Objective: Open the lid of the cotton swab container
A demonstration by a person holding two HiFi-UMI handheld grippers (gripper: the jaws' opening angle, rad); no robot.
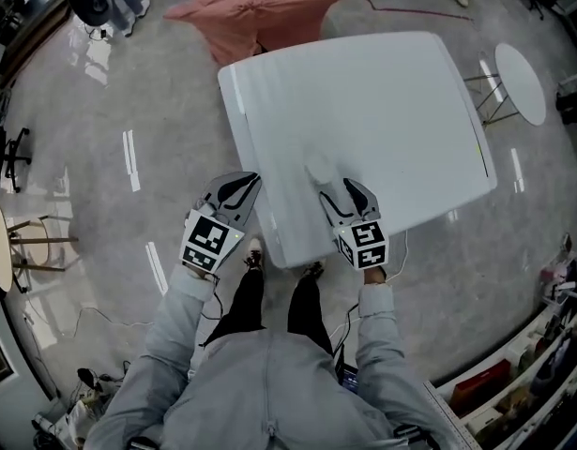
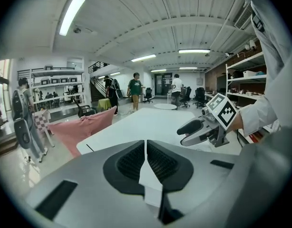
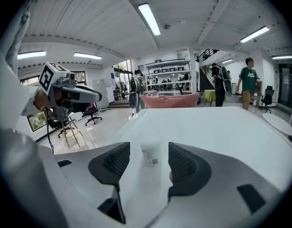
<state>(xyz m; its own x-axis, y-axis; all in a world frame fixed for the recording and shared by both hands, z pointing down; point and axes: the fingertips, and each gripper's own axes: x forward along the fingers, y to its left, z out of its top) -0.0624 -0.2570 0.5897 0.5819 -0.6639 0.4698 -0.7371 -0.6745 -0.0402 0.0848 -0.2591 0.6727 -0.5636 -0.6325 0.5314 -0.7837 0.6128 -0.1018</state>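
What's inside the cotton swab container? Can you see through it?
No. The cotton swab container stands upright on the white table, in front of the open right gripper. Its cloudy white wall hides whatever is inside.

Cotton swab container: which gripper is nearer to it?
Right. The right gripper sits just short of the container, jaws open toward it; left gripper hangs off the table edge.

The head view looks steeply down onto the white worktop (image 1: 382, 111). Both gripper views sit low at its 6 o'clock edge, facing 12 o'clock across it; all three share the pink cloth (image 1: 255, 12).
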